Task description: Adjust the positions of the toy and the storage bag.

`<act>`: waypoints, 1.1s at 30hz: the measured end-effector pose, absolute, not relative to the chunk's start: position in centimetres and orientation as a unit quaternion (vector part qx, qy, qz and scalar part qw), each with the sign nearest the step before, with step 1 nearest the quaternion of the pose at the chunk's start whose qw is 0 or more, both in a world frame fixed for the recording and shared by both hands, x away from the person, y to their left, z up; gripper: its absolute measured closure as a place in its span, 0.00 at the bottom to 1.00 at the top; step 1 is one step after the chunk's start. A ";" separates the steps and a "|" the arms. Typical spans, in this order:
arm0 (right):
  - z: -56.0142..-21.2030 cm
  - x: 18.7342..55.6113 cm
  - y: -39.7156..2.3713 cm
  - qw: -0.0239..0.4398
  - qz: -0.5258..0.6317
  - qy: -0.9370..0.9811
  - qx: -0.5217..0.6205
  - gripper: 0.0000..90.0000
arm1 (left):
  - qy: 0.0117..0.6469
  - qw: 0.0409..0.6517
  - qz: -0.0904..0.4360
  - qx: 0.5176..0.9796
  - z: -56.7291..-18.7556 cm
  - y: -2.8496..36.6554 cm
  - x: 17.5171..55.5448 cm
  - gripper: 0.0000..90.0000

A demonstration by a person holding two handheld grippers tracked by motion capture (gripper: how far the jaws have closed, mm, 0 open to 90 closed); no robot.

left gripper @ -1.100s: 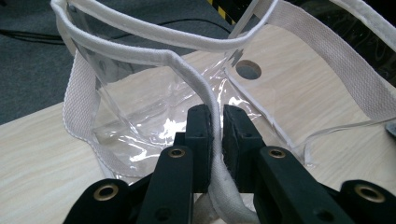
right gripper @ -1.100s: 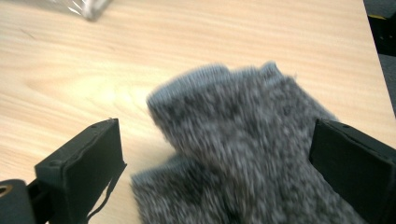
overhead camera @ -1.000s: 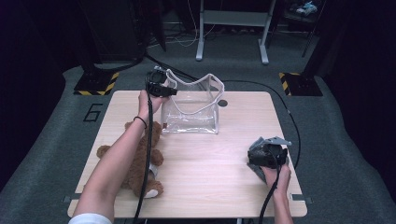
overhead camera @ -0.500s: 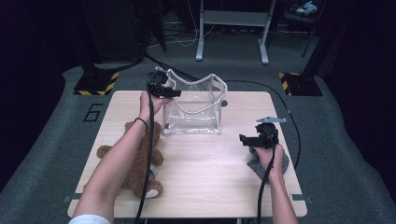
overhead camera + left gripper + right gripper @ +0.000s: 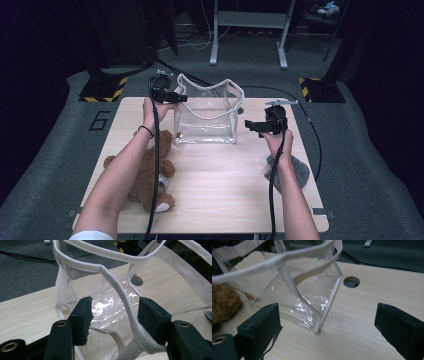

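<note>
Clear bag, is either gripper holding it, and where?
Neither. The left gripper has just been opening, the clear bag rim between its jaws; the right gripper is open beside it.

Bag point(image 5: 207, 112) between both grippers

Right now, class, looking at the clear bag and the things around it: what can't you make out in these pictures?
- Teddy bear, high view: the left forearm and cable cover its middle; its face is unreadable.
- Grey cloth, high view: the right forearm hides its near edge; what it is stays unclear.
- Clear bag, left gripper view: its base is cut off at the bottom edge, behind the fingers.
</note>
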State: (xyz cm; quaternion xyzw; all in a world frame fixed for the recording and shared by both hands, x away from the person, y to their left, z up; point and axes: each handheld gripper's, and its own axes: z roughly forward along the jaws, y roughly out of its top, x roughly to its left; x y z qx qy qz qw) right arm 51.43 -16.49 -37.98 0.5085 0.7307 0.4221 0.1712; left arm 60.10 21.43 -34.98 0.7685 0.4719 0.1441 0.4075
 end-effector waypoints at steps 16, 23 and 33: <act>-34.8 55.5 -13.3 0.156 0.446 0.719 0.510 0.16 | 0.459 0.413 0.133 0.775 -34.9 21.2 59.9 0.63; -35.1 57.2 -12.4 0.143 0.434 0.717 0.527 0.39 | 0.453 0.420 0.131 0.775 -34.8 21.1 59.7 0.74; -35.5 57.6 -11.8 0.145 0.427 0.715 0.534 0.60 | 0.446 0.424 0.138 0.776 -34.9 20.5 59.5 0.84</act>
